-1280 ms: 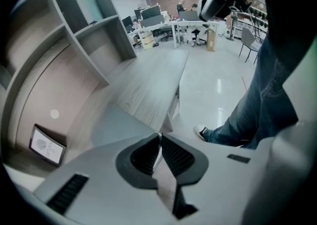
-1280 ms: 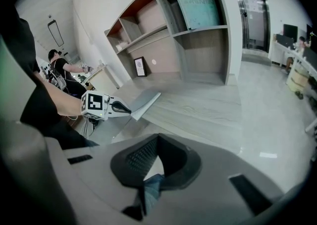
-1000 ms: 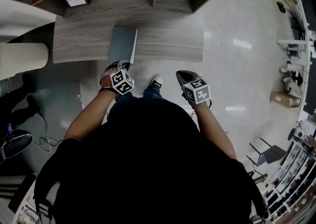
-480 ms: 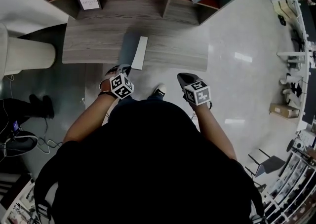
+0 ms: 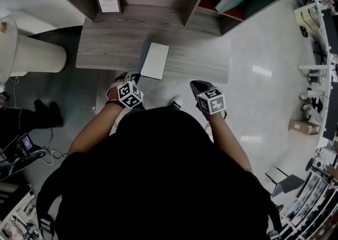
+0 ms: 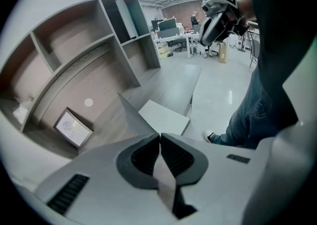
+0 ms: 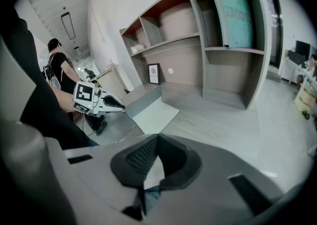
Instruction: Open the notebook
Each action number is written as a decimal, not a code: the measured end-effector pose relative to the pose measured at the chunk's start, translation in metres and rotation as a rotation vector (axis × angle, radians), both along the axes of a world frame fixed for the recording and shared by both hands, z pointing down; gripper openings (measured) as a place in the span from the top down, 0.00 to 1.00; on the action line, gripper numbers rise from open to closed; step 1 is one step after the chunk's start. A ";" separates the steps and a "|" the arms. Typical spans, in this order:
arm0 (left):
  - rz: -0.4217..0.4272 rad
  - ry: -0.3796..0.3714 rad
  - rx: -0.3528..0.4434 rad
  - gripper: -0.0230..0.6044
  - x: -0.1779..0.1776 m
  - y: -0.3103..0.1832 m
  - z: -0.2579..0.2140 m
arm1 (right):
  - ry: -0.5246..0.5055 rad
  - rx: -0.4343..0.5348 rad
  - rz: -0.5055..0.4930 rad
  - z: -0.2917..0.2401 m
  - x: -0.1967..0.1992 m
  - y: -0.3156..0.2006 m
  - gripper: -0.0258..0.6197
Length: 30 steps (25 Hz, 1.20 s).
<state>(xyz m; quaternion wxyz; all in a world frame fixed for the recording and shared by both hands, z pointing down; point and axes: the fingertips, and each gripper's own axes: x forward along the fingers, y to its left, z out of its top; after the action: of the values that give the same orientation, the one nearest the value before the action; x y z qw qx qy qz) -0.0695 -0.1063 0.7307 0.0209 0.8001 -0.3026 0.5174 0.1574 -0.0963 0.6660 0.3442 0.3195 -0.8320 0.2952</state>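
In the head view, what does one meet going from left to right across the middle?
Cream-white cylinder → left gripper → half-open grey notebook with white page → right gripper → brown cardboard box on the floor.

Free room and obstacles at the desk (image 5: 203, 48).

Right half of the desk top: bare, open from the near edge and from the right, where only floor (image 5: 253, 80) lies.

Far edge: closed off by the shelf unit (image 5: 185, 2), with a framed card (image 5: 108, 2) at its foot, far left.

Centre: the notebook (image 5: 156, 60). Its cover is raised as a thin wall left of the flat page and pinched by the left gripper (image 5: 131, 75).

Left: a white column (image 5: 34, 54) near the desk's end.

Near right: the right gripper (image 5: 194, 83), jaws together on nothing, over floor beside the near edge.
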 end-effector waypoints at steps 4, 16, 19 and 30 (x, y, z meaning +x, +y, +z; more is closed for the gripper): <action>-0.013 -0.008 0.005 0.93 -0.020 -0.001 -0.003 | -0.007 0.010 -0.001 -0.002 -0.015 -0.001 0.96; -0.057 -0.017 -0.008 0.93 -0.067 -0.006 0.001 | -0.002 0.013 0.026 -0.006 -0.031 -0.010 0.96; -0.063 -0.015 -0.017 0.93 -0.075 -0.006 0.005 | -0.016 0.005 0.054 -0.003 -0.032 -0.012 0.96; -0.132 0.002 -0.078 0.93 -0.108 -0.014 0.023 | -0.009 -0.020 0.096 0.003 -0.030 -0.011 0.96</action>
<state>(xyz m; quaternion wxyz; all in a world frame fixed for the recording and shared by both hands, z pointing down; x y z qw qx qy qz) -0.1774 -0.1203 0.7538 0.0862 0.7775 -0.3342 0.5257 0.1271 -0.1072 0.6688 0.3293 0.3543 -0.8143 0.3208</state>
